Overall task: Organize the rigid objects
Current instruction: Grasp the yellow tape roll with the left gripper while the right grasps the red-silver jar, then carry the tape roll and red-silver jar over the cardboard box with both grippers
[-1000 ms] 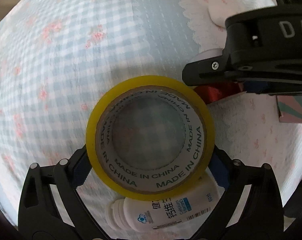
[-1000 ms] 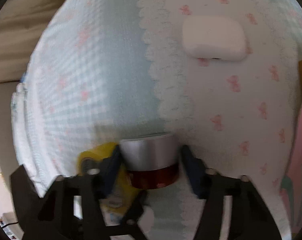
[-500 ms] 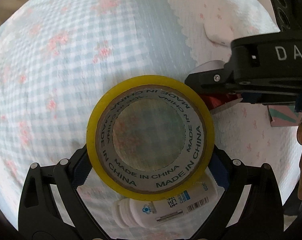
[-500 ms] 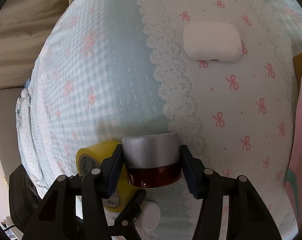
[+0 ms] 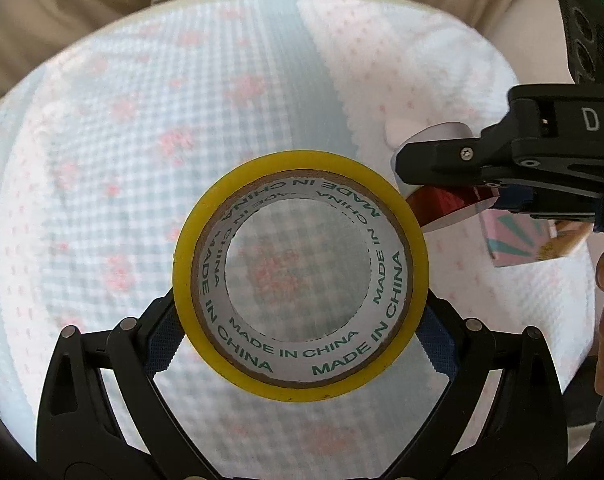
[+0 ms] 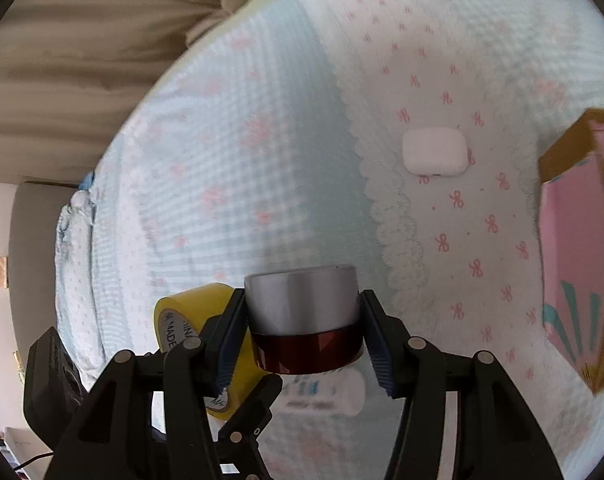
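Observation:
My left gripper (image 5: 299, 322) is shut on a yellow tape roll (image 5: 299, 274) with "MADE IN CHINA" printed inside, held above the bedspread. My right gripper (image 6: 304, 330) is shut on a small jar with a silver lid and dark red base (image 6: 304, 318). The jar (image 5: 442, 200) and the right gripper show at the right of the left wrist view. The tape roll (image 6: 181, 320) and the left gripper show at the lower left of the right wrist view. A white pill bottle (image 6: 326, 394) lies on the bed below the jar.
A white earbud case (image 6: 436, 152) lies on the pink-bow bedspread (image 6: 462, 240). A pink cardboard box (image 6: 574, 256) stands at the right; it also shows in the left wrist view (image 5: 518, 242). Beige bedding (image 6: 81, 40) lies beyond the blue-checked cover (image 5: 141, 160).
Both grippers have risen from the bed with their objects. The bedspread and earbud case look farther away. The pill bottle has left the left wrist view.

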Tool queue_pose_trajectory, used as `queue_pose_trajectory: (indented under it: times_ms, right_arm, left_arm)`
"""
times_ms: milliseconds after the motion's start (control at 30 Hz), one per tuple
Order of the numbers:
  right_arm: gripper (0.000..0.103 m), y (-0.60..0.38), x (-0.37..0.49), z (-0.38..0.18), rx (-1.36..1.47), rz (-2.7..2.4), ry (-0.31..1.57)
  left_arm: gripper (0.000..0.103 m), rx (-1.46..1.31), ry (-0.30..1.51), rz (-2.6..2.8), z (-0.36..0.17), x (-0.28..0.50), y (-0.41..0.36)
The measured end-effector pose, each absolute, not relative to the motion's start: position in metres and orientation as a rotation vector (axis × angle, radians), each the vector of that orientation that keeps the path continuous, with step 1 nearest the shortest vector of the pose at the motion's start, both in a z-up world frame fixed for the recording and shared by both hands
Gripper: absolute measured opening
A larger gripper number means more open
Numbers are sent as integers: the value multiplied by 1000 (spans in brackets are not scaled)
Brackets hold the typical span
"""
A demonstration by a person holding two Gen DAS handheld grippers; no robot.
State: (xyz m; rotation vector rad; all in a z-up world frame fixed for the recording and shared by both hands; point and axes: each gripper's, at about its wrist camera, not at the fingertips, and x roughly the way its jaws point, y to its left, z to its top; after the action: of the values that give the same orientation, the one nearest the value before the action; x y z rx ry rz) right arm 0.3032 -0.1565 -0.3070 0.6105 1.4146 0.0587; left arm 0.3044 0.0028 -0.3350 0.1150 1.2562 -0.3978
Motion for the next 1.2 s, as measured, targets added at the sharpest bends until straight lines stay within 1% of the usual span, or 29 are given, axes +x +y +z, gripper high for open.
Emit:
queue_pose_trajectory:
  times_ms: [167,300,433,700,933,1200]
  right_arm:
    - [51,-152,283,-253,617,54,1355]
    - [51,-159,264,-209,626,45,1305]
    - [51,-173,245,-170,612,21,1270]
    - [51,-228,204,-117,637,-14,1192]
    - [51,-298,177,-93,623,-12,1173]
    - [51,-402,151,-93,619,-61,1182]
  left_arm:
    - [96,105,1223,-434,-281,290,10]
    - [96,102,1184,-474,-237,279,1]
    - [96,114,1145,-513,-210,260,-29]
    - [96,134,1090,-577,-155,223,-96]
    - [96,100,1085,-578,-140,206,-164]
    - [96,90,1135,-584,-162,193,-257]
